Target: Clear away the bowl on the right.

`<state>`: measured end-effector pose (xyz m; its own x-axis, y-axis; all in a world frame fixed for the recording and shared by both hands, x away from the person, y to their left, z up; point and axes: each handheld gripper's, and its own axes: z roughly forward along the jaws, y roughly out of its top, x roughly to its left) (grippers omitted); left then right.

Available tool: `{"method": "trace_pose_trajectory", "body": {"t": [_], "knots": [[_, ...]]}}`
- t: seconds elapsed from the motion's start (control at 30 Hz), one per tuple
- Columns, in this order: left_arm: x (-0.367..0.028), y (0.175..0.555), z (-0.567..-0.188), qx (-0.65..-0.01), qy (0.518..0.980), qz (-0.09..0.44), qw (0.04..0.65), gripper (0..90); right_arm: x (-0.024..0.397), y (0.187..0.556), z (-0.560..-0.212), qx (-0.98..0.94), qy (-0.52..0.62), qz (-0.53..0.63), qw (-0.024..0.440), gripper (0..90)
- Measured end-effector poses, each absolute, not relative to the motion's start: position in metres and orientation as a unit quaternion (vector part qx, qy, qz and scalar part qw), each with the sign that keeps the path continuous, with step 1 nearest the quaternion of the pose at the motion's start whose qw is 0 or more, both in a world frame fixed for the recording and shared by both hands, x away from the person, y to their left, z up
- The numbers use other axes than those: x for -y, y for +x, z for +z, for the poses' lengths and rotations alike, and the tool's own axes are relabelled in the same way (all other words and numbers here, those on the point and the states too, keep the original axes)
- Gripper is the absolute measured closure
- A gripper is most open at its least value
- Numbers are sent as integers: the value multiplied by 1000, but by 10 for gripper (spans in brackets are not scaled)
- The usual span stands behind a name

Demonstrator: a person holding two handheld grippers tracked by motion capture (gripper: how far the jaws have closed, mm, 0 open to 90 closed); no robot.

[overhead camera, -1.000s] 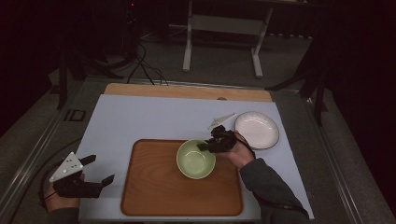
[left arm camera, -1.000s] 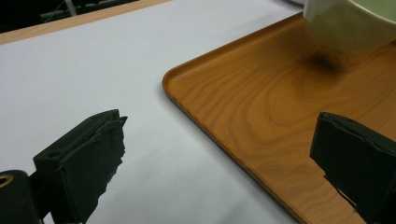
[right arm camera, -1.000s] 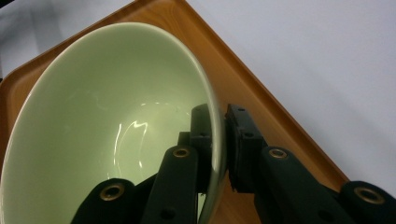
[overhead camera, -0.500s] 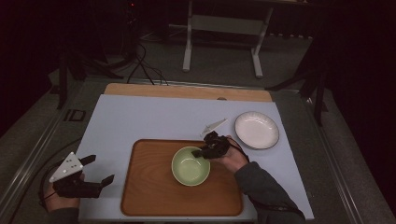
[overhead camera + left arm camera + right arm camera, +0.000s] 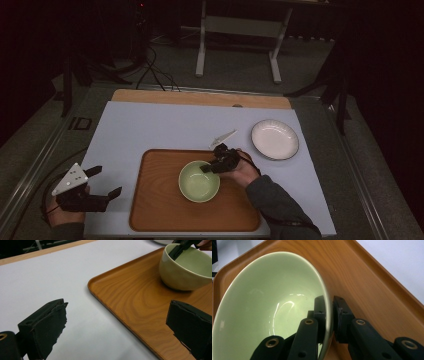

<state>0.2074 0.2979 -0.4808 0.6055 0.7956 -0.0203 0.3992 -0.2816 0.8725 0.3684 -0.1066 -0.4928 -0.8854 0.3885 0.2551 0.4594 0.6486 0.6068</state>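
Green bowl [image 5: 199, 181] sits on the wooden tray [image 5: 155, 210], right of tray centre; right gripper [image 5: 216, 164] clamps its rim at the far right side, one jaw inside the wall, one outside; looks like glazed ceramic, so probably stiff, slick, chippable and fairly heavy for a one-sided rim pinch, may tip; best grip is deep over the rim; left gripper [image 5: 102, 182] idles off the tray's left edge on the pale mat [image 5: 150, 125], jaws wide, holding nothing; white plate [image 5: 274, 139] and a small white utensil [image 5: 223, 137] lie beyond the tray.
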Motion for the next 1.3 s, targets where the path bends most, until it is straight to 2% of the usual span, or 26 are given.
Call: {"method": "trace_pose_trajectory", "body": {"t": [0.5,0.67,0.83,1.03,1.3], "knots": [[-298,208,-481,-389,770,217,457,29,99,370,-502,919,-218,-325,46,823],[-298,207,-481,-389,770,217,458,29,101,370,-501,917,-214,-333,42,680],[-298,208,-481,-390,770,217,456,29,106,369,-497,917,-204,-339,41,598],[-298,208,-481,-391,769,218,456,29,116,369,-485,912,-193,-361,38,552],[-298,208,-482,-391,770,219,455,29,133,368,-467,905,-192,-379,25,542]]}}
